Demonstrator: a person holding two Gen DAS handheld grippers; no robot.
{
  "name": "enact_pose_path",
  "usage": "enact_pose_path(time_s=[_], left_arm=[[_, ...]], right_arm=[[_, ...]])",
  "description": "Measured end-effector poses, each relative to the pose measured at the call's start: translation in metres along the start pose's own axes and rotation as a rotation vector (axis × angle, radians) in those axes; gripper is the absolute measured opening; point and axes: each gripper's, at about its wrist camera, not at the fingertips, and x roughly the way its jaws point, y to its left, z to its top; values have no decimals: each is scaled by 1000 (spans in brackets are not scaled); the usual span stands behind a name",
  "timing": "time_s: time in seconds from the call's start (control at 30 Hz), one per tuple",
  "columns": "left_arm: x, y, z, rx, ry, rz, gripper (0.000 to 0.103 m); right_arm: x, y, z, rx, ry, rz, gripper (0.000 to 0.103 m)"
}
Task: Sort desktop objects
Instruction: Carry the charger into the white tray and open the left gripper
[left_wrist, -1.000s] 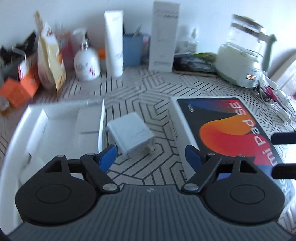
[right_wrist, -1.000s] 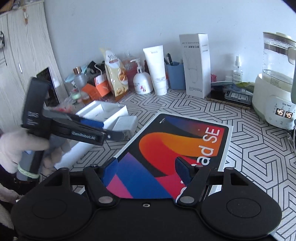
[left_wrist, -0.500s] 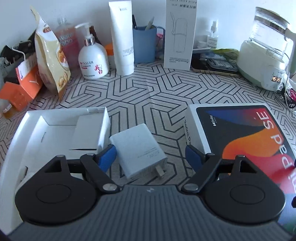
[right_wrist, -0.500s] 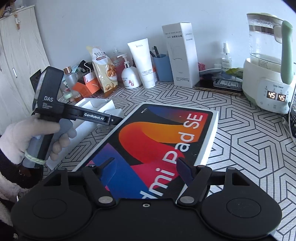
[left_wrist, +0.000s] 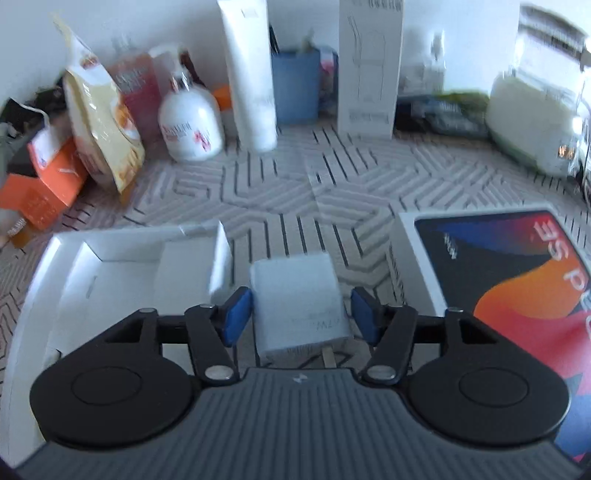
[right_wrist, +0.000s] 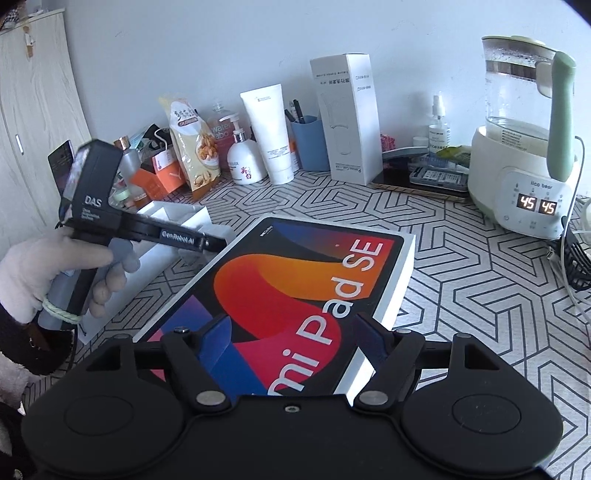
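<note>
The counter (right_wrist: 461, 280) has a black and white geometric pattern. On it lies the tablet box (right_wrist: 295, 291), flat, with its colourful lid up; I take it as the landmark. To the left of the tablet box stands an open white box tray (left_wrist: 122, 266), and between the two lies the white charger (left_wrist: 299, 306), its metal prongs toward the camera.

The left gripper (left_wrist: 301, 314) is held by a gloved hand (right_wrist: 44, 273) and reaches down at the charger. Its jaws have just been closing and now stand narrow, one blue pad (left_wrist: 236, 314) on each side of the charger. The left pad is just beside the charger or touching it; at the right pad a small gap shows, so the grip is not complete.

The right gripper (right_wrist: 291, 343) hovers over the near end of the tablet box. Its jaws have been opening and stand moderately wide, holding nothing.
</note>
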Motion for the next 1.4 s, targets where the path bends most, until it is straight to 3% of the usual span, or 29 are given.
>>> enact_pose_path(time_s=[0.33,0.6,0.77,1.03,1.13,1.3,1.4], left_arm=[[-5,-6,-5,52,-33,-62,53],[-36,-5,-8,34,-71,-187,53],[-63,12,-15,-2,-117,-227,53],[-100,73,-29,-117,-210,-194,53],[-102,105,-34,-174,-212,-189,53],[-92,137,-43,-200,-188,-101,53],[-87,150,-49,-230,-169,-106,53]], right_arm=[[-4,3,2,5,-4,-26,78],[-18,16,0,10,-8,-61,78],[-23,28,0,0,-11,-76,78],[-8,61,16,-36,-3,-40,78],[2,81,22,-75,4,-16,78],[20,115,29,-128,23,42,78],[24,131,29,-149,29,71,78]])
